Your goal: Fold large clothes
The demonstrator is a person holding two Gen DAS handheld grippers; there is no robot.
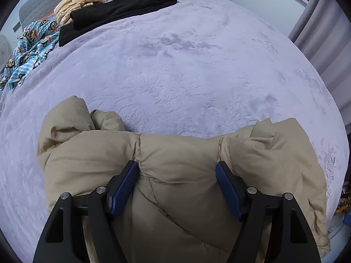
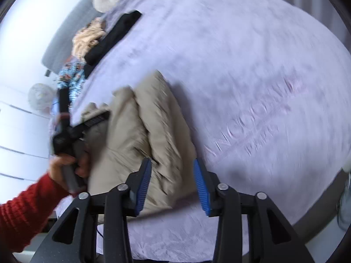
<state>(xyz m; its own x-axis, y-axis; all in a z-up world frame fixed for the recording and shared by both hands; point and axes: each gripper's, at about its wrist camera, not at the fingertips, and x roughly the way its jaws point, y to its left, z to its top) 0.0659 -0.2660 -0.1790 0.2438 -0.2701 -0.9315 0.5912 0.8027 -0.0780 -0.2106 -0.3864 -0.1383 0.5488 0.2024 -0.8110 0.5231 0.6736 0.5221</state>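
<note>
- Left claw [image 1: 177,169] fills the bottom of the left wrist view, its blue pads [image 1: 124,188] set wide apart, with a bulge of the tan puffer jacket [image 1: 175,153] between them; the left pad sits against a quilted seam, the right pad just beside another fold, and whether they squeeze the padding cannot be told.
- The jacket lies bundled across the lower half of that view on the lilac bed cover [image 1: 186,65], lumps of fabric sticking out at lower left and lower right.
- Right claw [image 2: 172,183] at the bottom centre of the right wrist view stands partly open; the jacket's near edge lies behind its left pad and the gap, nothing pinched.
- In this blurred view the jacket runs from bottom centre up toward the middle, and a hand [image 2: 65,166] in a red sleeve [image 2: 24,210] at lower left holds the other tool against the jacket's left side.
- Upper left of the left wrist view: folded black clothes [image 1: 122,11], a cream striped garment [image 1: 79,4] behind them, a blue cartoon-print garment [image 1: 28,50] at the far left edge.
- A grey curtain [image 1: 324,32] hangs at the upper right.
</note>
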